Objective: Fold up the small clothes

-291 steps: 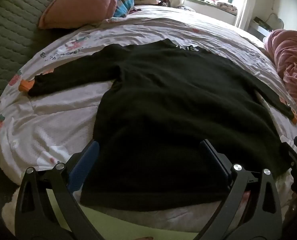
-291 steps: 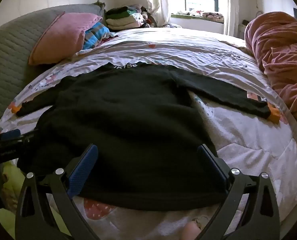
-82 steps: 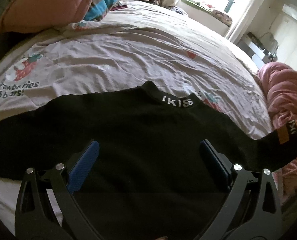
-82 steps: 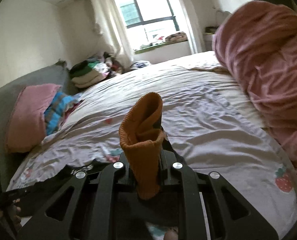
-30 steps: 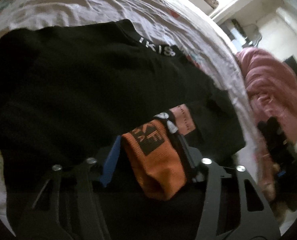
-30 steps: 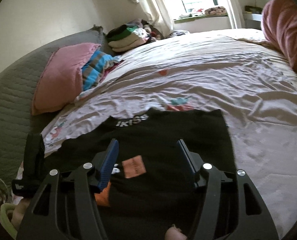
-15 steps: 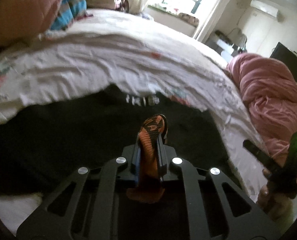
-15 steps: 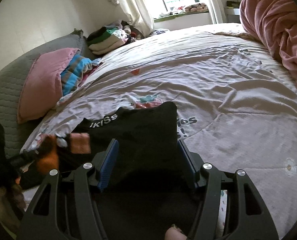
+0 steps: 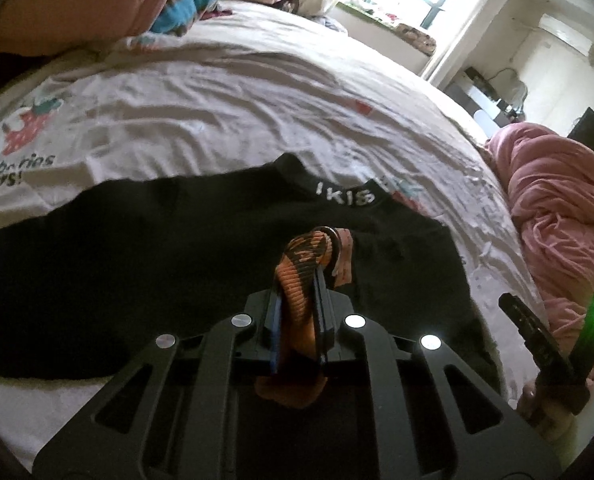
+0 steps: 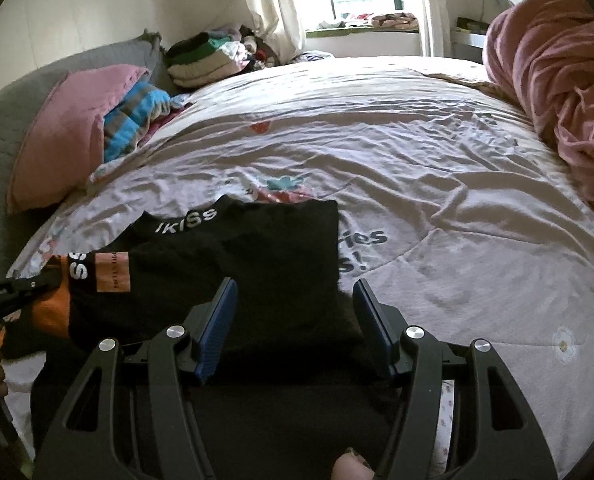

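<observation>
Partly folded black sweater (image 10: pixel 257 280), orange cuff (image 9: pixel 297 280) pinched in left tongs (image 9: pixel 299 300), right tongs (image 10: pixel 295 320) spread.

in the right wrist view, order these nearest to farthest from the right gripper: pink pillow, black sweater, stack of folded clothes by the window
From the right gripper:
1. black sweater, directly under and ahead of its fingers
2. pink pillow, far left by the headboard
3. stack of folded clothes, at the back left near the curtain

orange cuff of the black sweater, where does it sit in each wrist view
Left wrist: orange cuff at centre, pinched in the shut left gripper.
Right wrist: same cuff at the far left edge, over the sweater's body.
Shared landmark: white collar lettering.
</observation>
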### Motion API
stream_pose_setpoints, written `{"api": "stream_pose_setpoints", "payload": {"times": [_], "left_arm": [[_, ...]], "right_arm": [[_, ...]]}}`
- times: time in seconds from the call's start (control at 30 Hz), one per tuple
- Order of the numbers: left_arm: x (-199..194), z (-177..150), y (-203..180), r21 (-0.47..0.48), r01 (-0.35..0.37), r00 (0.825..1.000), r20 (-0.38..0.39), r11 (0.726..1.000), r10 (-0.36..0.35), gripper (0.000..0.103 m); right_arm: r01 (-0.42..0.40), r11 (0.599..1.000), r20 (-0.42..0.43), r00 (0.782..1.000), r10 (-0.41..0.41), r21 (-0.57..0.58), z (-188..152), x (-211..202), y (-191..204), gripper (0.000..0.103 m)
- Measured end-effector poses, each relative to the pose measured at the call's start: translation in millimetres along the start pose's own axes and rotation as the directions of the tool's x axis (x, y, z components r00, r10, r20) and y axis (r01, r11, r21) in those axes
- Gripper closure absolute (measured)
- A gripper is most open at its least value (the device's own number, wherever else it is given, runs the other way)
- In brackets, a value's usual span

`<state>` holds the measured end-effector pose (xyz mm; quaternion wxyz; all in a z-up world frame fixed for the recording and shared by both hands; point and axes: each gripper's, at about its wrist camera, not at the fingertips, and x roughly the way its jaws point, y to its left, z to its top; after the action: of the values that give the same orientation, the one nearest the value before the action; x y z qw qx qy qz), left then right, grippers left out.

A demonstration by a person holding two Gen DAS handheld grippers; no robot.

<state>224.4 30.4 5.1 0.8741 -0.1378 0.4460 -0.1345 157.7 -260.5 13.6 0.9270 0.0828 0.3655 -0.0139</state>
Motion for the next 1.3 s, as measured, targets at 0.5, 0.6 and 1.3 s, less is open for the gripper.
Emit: {"api": "stream_pose_setpoints", "payload": {"times": [0.5, 0.6, 1.3], "left_arm": [[-7.6, 2.2, 15.8, -0.015, -0.104, 0.994, 0.021, 0.994, 0.104, 0.091], [7.2, -6.4, 4.8, 0.028, -0.101, 0.994, -0.026, 0.994, 0.102, 0.091], [8.0, -36.9, 23.8, -0.037, -0.139, 0.987, -0.082, 0.990, 0.136, 0.055]], "right_arm": [[-0.059, 0.992, -0.090, 0.995, 0.049, -0.115, 5.0, 31.6, 37.3, 0.044], [-0.055, 0.988, -0.154, 0.987, 0.033, -0.144, -0.4, 46.3, 43.5, 0.044], [-0.047, 0.993, -0.182, 0.983, 0.027, -0.107, -24.6, 42.7, 29.6, 0.021]]}}
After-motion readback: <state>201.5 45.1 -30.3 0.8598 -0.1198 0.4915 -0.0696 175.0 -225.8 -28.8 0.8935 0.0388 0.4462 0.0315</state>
